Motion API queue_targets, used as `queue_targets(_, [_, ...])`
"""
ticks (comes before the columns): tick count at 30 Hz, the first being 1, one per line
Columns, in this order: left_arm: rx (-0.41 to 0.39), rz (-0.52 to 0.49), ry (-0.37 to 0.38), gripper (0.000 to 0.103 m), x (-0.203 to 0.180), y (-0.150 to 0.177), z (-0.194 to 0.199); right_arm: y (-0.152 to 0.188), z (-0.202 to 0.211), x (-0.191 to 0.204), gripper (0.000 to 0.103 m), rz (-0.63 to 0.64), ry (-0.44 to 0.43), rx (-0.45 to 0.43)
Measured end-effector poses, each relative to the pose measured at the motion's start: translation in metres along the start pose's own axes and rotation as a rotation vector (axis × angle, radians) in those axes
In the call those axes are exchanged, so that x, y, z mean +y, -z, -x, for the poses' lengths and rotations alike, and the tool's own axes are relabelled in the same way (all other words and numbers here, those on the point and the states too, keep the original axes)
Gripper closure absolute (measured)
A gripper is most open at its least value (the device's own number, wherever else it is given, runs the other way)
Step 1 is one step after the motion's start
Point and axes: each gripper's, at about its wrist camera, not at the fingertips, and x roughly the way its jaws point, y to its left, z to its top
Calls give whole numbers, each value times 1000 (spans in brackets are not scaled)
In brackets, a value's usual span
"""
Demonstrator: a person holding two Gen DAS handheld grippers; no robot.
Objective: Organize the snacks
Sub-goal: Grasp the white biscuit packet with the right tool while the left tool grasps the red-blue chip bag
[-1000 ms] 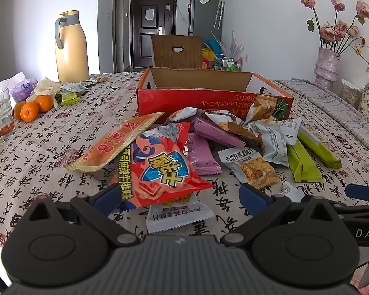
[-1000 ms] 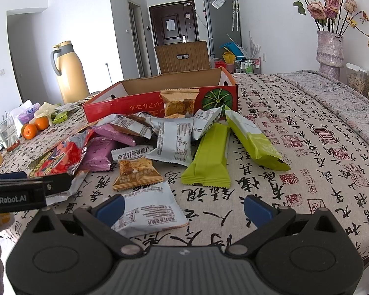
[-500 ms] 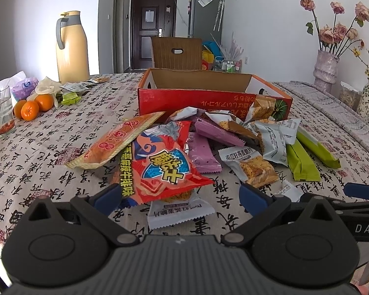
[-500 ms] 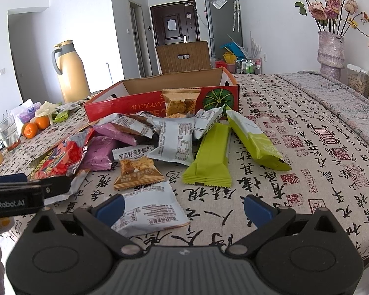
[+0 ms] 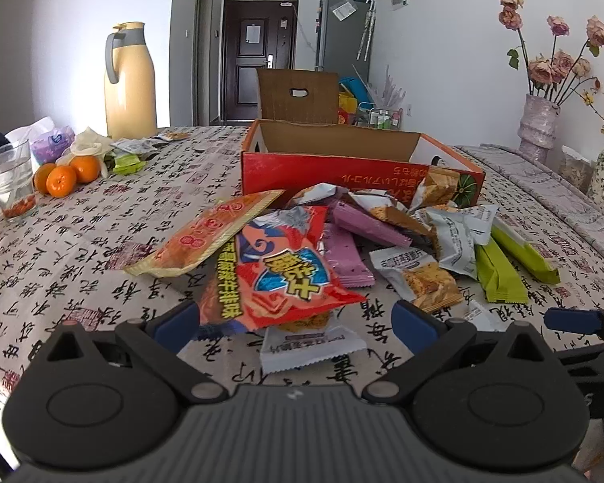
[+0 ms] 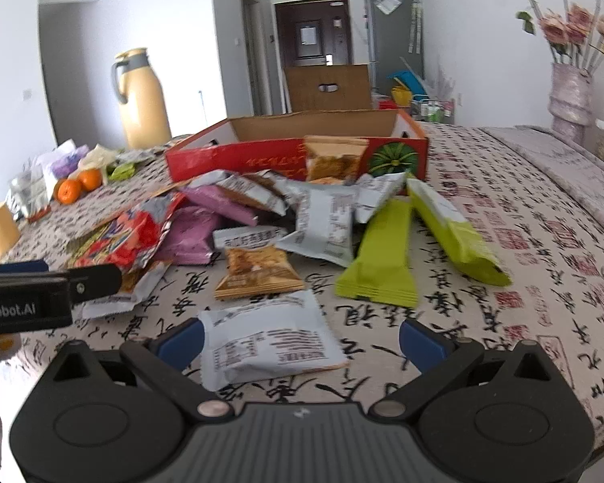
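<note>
A pile of snack packets lies on the patterned tablecloth in front of an open red cardboard box (image 5: 326,167) (image 6: 261,159). My left gripper (image 5: 296,318) is open, its blue fingertips either side of a red-and-blue chip bag (image 5: 278,273) that rests on a white packet (image 5: 310,348). An orange packet (image 5: 209,237) and purple bars (image 5: 346,253) lie behind. My right gripper (image 6: 300,340) is open around a grey-white packet (image 6: 269,338) on the cloth. Two green bars (image 6: 382,257) lie ahead of it, with a gold cracker packet (image 6: 257,271) to their left.
A yellow thermos jug (image 5: 129,80), oranges (image 5: 62,179) and a glass (image 5: 8,177) stand at the far left. Vases with flowers (image 5: 539,120) stand at the right. The left gripper's body (image 6: 32,294) juts into the right wrist view. A brown chair back (image 5: 298,94) is behind the box.
Both grippers have edged forward and slightly lower toward the pile; the right wrist view has shifted right and blurred a little. No packet has moved.
</note>
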Motion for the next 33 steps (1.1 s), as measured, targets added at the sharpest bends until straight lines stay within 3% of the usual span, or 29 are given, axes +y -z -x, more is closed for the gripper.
queue_targets(4, [9,13,-6,0,6,2,0,0,-10,10,2,46,-12,13])
queue_targets(11, [33,29,-12,0,13,6,-5,1,-22,21,27,104,-13,14])
queue_targets(18, [59,37,-8,0,13,7,-11,3,-18,23,42,136,-31,-9])
queue_targets(20, [69,42,-10,0,14,7,-13,3,-16,23,51,136,-37,-15])
queue_targets(23, [73,46,-16,0,14,6,-14,3,-14,20,56,119,-43,-21])
queue_targets(33, [29,40,-30,0,16,-6,1,0,4,3,57,56,-41,-97])
